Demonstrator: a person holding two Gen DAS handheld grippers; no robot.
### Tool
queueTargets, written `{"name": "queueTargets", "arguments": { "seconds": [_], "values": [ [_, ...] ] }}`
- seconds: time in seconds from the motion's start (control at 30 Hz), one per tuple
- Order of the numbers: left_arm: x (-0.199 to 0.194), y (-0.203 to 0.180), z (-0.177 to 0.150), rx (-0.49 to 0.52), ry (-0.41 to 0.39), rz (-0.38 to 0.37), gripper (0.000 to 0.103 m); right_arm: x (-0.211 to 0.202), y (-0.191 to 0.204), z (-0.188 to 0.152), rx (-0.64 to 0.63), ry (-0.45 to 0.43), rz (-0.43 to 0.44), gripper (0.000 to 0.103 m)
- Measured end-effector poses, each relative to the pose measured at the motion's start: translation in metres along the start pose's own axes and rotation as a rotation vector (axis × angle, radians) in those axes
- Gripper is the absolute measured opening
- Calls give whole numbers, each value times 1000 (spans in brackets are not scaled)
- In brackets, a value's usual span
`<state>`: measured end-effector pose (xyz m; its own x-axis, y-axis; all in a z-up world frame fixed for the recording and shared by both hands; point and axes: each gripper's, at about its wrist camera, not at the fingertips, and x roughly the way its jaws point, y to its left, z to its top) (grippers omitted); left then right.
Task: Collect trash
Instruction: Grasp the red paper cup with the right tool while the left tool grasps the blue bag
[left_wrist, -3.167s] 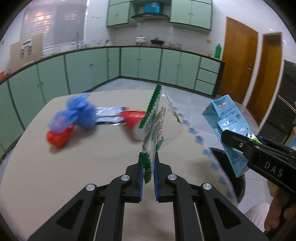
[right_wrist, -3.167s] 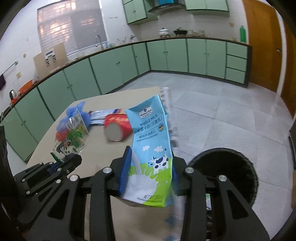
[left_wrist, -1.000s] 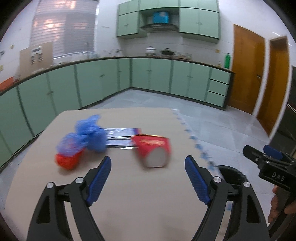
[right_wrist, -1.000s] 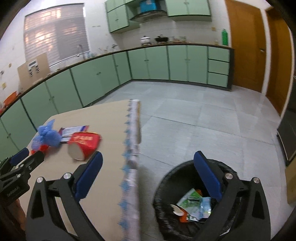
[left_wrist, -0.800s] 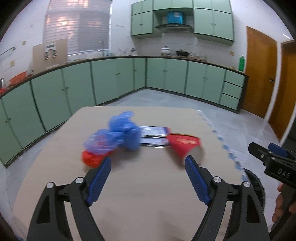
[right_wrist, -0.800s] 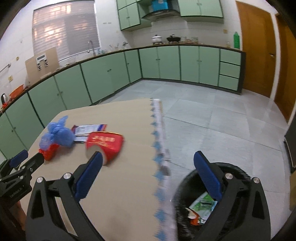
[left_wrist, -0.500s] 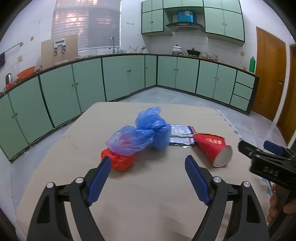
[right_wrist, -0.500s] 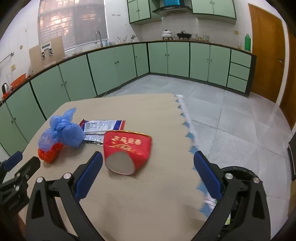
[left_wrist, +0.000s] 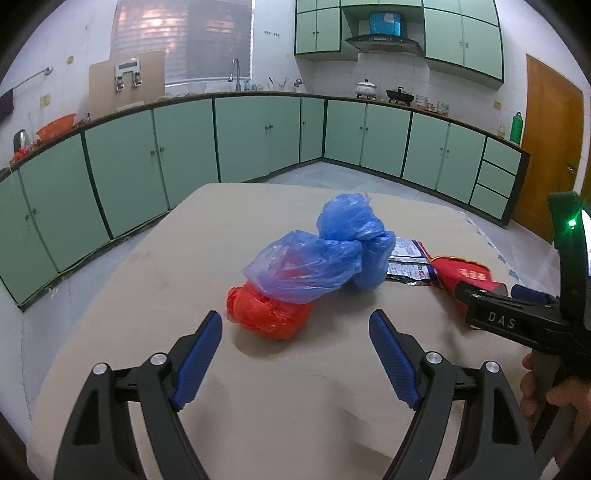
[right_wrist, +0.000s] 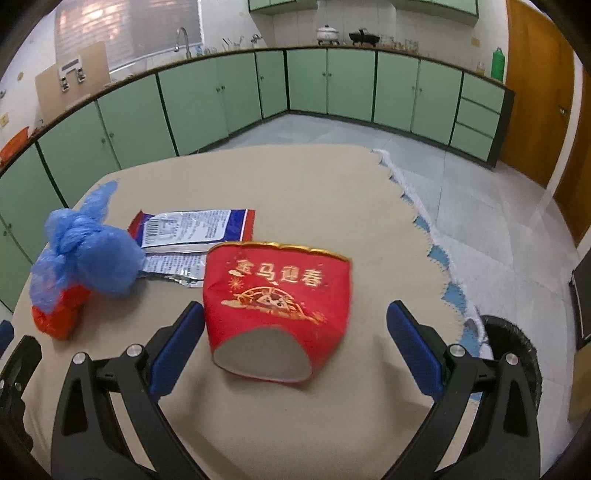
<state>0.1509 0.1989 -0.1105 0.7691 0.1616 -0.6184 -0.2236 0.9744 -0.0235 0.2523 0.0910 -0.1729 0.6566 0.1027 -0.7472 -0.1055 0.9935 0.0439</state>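
Observation:
A blue plastic bag (left_wrist: 325, 254) lies over a crumpled red bag (left_wrist: 269, 314) on the beige table (left_wrist: 258, 406). My left gripper (left_wrist: 295, 343) is open and empty, just short of the red bag. A flattened red paper cup (right_wrist: 277, 306) lies on its side, and my right gripper (right_wrist: 295, 339) is open with the cup's near end between its jaws. A silver-and-white wrapper (right_wrist: 192, 236) lies behind the cup. The blue bag (right_wrist: 88, 254) and red bag (right_wrist: 55, 317) show at the left of the right wrist view. The cup (left_wrist: 465, 273) also shows in the left wrist view.
A black trash bin (right_wrist: 513, 354) stands on the floor off the table's right edge. Green cabinets (left_wrist: 240, 140) line the walls. The right gripper's body (left_wrist: 517, 321) and the hand that holds it show at the right of the left wrist view.
Both grippers let go of the carton and the green-printed packet over the bin, then swung back left and closer to the table. The left now faces the bags, the right the red cup.

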Motion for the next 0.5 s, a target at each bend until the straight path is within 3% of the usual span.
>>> {"name": "queueTargets", "arguments": {
  "seconds": [0.23,0.27,0.5],
  "values": [
    [7,6,2,-27,8,-15,80,15,-3,3,42,65,49,94],
    [8,5,2,-25,10,-17,80,15,-4,3,46,63,62,84],
    [8,3,4,-30,11,-26,80,5,-1,5,21,31,100,81]
  ]
}}
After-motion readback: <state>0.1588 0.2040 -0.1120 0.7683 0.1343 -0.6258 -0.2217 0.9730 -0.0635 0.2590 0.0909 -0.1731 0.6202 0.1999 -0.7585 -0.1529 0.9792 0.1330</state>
